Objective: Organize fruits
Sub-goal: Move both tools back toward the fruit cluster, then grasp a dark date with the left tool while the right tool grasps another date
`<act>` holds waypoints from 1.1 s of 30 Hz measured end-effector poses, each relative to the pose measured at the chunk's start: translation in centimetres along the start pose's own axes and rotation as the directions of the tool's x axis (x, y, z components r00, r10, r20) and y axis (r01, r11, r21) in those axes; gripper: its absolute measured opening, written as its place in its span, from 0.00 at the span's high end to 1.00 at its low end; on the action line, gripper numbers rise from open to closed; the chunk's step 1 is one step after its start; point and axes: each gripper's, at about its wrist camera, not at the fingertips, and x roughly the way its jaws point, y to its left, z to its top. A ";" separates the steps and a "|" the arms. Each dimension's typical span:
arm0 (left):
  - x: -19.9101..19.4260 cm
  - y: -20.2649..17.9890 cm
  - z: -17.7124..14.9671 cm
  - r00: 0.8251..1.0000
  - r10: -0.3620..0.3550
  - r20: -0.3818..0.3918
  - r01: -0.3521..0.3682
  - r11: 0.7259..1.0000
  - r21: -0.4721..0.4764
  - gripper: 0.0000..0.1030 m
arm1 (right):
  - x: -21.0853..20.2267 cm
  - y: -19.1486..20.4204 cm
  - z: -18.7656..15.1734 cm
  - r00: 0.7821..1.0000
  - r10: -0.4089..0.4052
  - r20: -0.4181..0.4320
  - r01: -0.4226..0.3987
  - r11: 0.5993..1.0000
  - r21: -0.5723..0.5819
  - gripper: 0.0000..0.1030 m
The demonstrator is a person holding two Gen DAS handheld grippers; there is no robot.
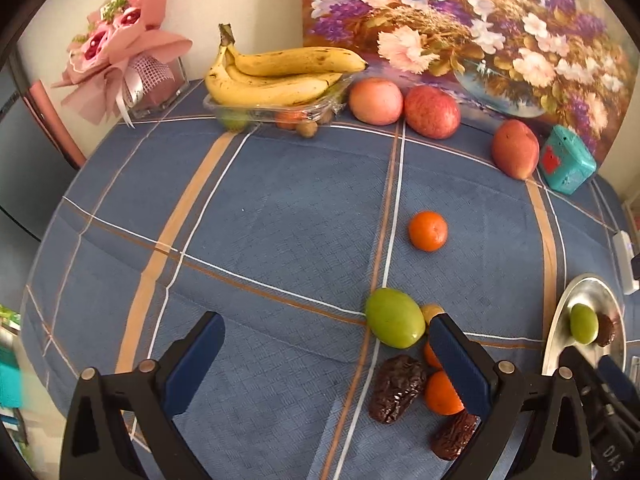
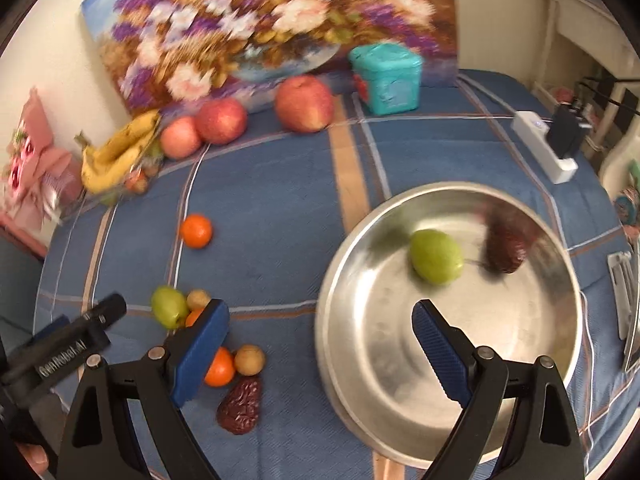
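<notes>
I hold a gripper in each hand above a table under a blue plaid cloth (image 1: 280,216). At ten o'clock, far back, sits a pink bouquet (image 1: 120,52). At eleven, bananas (image 1: 276,72) lie over a clear tray, with two apples (image 1: 404,104) just beside them and a third (image 1: 515,148) nearer a teal box (image 1: 566,164) at one o'clock. A lone orange (image 1: 427,230) rests mid-cloth. My left gripper (image 1: 320,364) has its jaws spread wide, holding nothing, only bare cloth between them. Touching its right side is a cluster: a green fruit (image 1: 394,323), small oranges (image 1: 440,394) and dark dates (image 1: 396,388). At three o'clock stands a steel bowl (image 2: 400,380) with a green fruit (image 2: 436,256) and a date (image 2: 506,248) inside. My right gripper (image 2: 320,344) is also wide open and empty, over the bowl's near-left rim.
</notes>
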 end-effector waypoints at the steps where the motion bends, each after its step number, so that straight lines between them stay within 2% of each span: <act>1: 0.0 0.3 -0.1 1.000 -0.008 0.017 0.008 1.000 0.003 0.00 | 0.3 0.3 -0.1 0.999 0.029 -0.013 -0.029 1.000 0.004 0.10; 4: -0.1 0.7 -0.2 0.999 -0.028 0.038 0.028 1.000 0.011 0.00 | 0.6 1.5 -0.4 0.996 0.085 -0.031 -0.085 0.996 -0.007 0.10; 8: 0.4 0.9 -0.4 0.996 -0.085 0.017 0.085 0.996 -0.015 0.00 | 1.1 3.2 -1.0 0.996 0.074 -0.054 -0.077 0.995 -0.059 0.10; 11: 1.3 1.0 -0.8 0.994 -0.105 -0.025 0.105 0.994 -0.026 0.00 | 1.8 3.5 -1.6 0.994 0.074 -0.083 -0.079 0.995 -0.057 0.10; 15: 2.4 1.5 -1.6 0.980 -0.177 -0.086 0.172 0.983 -0.055 0.00 | 2.6 3.3 -2.2 0.989 0.077 -0.124 -0.083 0.996 -0.043 0.10; 20: 3.9 1.2 -2.7 0.973 -0.172 -0.157 0.164 0.984 -0.065 0.05 | 3.2 4.2 -3.3 0.987 0.042 -0.156 -0.057 0.994 -0.091 0.11; 22: 4.5 1.2 -2.9 0.962 -0.200 -0.185 0.186 0.979 -0.088 0.15 | 3.6 4.7 -3.8 0.982 0.054 -0.180 -0.073 0.993 -0.098 0.15; 24: 5.0 1.0 -3.1 0.953 -0.225 -0.201 0.207 0.973 -0.103 0.15 | 4.4 5.2 -4.4 0.976 0.047 -0.211 -0.072 0.991 -0.112 0.20; 27: 5.0 0.5 -3.2 0.949 -0.238 -0.208 0.224 0.970 -0.090 0.18 | 5.1 5.9 -4.9 0.970 0.035 -0.239 -0.069 0.988 -0.137 0.33; 29: 4.9 0.1 -3.2 0.946 -0.246 -0.210 0.234 0.969 -0.079 0.21 | 5.5 6.1 -5.1 0.966 0.039 -0.254 -0.076 0.987 -0.140 0.33; 32: 4.9 -0.6 -3.3 0.935 -0.280 -0.218 0.270 0.960 -0.076 0.30 | 5.7 6.6 -5.4 0.963 0.038 -0.266 -0.081 0.985 -0.152 0.40; 33: 4.9 -0.7 -3.3 0.932 -0.290 -0.219 0.280 0.957 -0.078 0.34 | 5.8 6.7 -5.5 0.962 0.042 -0.269 -0.086 0.984 -0.157 0.47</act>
